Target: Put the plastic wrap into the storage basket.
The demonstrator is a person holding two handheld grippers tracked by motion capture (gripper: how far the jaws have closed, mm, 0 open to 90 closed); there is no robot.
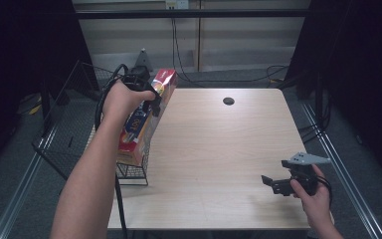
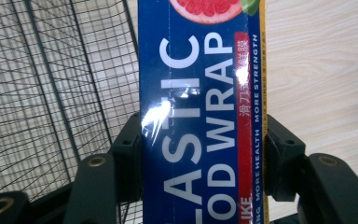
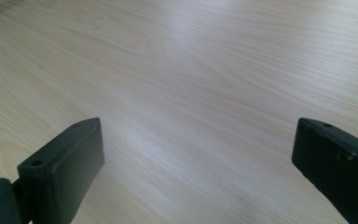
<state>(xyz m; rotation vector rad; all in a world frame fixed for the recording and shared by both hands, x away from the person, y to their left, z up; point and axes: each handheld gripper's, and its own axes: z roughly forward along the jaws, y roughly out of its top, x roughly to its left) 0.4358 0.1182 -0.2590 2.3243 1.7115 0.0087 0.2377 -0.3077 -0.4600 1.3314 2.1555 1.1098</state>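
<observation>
A long plastic wrap box (image 1: 146, 117), blue on its front with red ends, leans tilted at the table's left edge, its lower end in a black wire basket (image 1: 132, 172). My left gripper (image 1: 146, 97) is shut on the box near its upper part; in the left gripper view the blue box (image 2: 200, 107) sits squeezed between both jaws, with basket mesh (image 2: 51, 84) behind it. My right gripper (image 1: 277, 183) rests low over the table's front right, held by a hand, open with nothing between its fingers (image 3: 60, 168). In the right gripper view bare wood lies between the jaws of the gripper (image 3: 196, 149).
The light wooden table (image 1: 219, 149) has a round cable hole (image 1: 228, 101) near its far edge. The wire basket hangs off the table's left side over a grey floor. Cables run along the floor at the back, with dark curtains on both sides.
</observation>
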